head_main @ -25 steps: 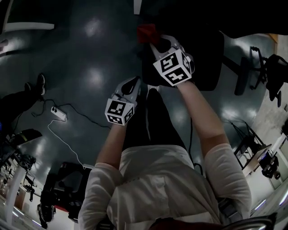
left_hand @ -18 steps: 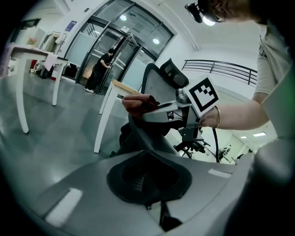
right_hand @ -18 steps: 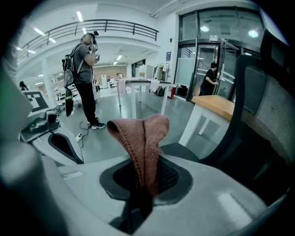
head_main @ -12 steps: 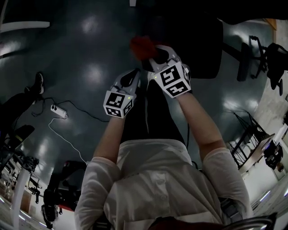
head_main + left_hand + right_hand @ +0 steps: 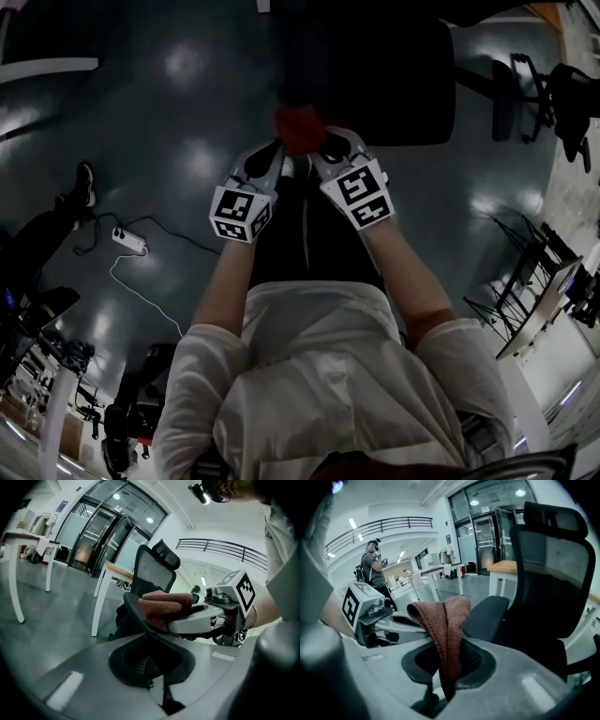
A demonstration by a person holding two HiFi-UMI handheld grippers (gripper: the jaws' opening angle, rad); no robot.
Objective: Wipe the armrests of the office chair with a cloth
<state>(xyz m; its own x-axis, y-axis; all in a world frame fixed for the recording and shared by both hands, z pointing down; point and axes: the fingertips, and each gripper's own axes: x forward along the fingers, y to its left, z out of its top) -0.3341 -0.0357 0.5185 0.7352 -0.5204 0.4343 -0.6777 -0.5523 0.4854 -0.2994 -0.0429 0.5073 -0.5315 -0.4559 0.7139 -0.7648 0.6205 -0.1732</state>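
right gripper (image 5: 443, 691) clamps the cloth (image 5: 449, 620) near the chair (image 5: 548, 588), left gripper (image 5: 164, 698) closed and empty; the thin pinch could let it slip mid-wipe.

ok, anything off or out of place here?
Nothing spilled or broken. The cloth is bunched in a loose fold that sticks up out of the right gripper's shut jaws, not spread flat for wiping. A power strip and its cable lie loose on the floor at the left.
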